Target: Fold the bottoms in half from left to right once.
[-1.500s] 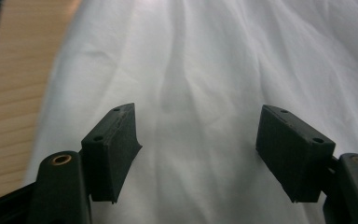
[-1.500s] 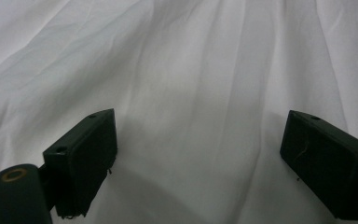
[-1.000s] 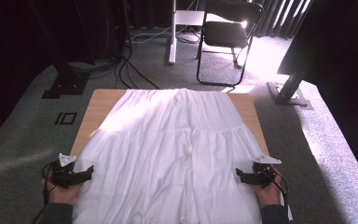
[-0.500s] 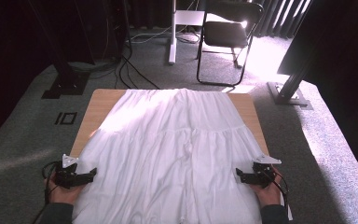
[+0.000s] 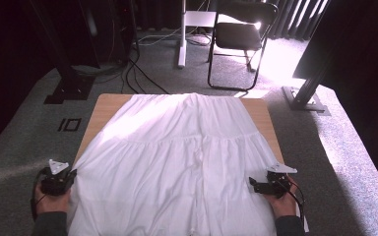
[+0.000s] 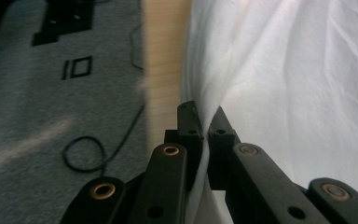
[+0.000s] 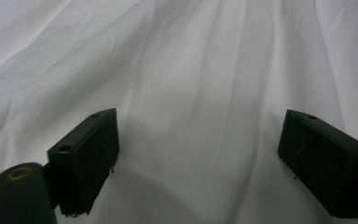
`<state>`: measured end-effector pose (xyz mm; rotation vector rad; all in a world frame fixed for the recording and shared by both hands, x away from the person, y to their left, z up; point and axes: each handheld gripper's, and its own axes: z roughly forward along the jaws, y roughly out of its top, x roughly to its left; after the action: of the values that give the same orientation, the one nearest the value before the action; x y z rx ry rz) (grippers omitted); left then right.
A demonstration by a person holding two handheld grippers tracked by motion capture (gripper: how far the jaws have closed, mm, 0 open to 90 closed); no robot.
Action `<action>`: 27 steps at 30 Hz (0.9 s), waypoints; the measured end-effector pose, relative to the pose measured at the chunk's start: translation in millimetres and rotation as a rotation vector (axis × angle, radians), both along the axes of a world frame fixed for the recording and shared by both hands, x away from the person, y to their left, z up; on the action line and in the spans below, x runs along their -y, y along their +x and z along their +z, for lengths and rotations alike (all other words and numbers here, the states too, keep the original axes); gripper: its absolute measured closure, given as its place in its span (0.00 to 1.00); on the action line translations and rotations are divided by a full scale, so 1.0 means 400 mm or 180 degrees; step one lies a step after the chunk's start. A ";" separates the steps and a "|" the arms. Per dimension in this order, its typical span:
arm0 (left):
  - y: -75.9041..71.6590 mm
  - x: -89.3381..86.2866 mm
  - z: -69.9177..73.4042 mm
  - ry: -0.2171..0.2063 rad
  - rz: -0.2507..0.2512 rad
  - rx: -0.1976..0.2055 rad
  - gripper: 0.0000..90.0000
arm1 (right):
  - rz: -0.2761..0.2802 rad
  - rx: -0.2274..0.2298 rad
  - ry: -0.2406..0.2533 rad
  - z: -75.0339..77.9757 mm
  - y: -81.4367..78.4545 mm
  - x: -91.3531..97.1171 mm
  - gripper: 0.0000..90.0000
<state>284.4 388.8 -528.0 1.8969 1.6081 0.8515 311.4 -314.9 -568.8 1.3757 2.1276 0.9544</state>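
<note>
While the white skirt [image 5: 177, 157] lies spread flat over the table [image 5: 106, 105], work is at an early stage: one edge is gripped, nothing lifted or folded. Left gripper [image 6: 204, 122] has just closed, pinching the skirt's left edge. Right gripper [image 7: 198, 154] stands released, jaws apart over the skirt's right side.

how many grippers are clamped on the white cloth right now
1. The left gripper is shut on the white cloth's left edge. The right gripper sits open over the cloth at its right edge.
</note>
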 end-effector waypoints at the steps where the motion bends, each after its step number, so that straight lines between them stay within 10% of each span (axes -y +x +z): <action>1: 0.000 -0.018 0.003 -0.0008 0.0071 0.0005 0.99 | 0.0000 0.0005 0.0002 0.000 -0.001 -0.001 0.14; 8: -0.016 -0.096 0.013 0.0020 0.0493 0.0057 0.99 | 0.0013 0.0008 0.0006 0.000 -0.007 -0.007 0.14; 22: -0.034 0.003 0.095 -0.0206 -0.0125 0.0354 0.98 | 0.0033 0.0006 0.0000 0.000 -0.009 -0.013 0.14; 27: -0.031 0.092 0.177 -0.0653 -0.0771 0.0596 0.98 | 0.0031 0.0006 0.0001 0.000 -0.009 -0.014 0.15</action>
<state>271.9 352.0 -457.3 1.7657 1.2723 0.7094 307.8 -309.4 -568.6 1.3653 2.1348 0.9596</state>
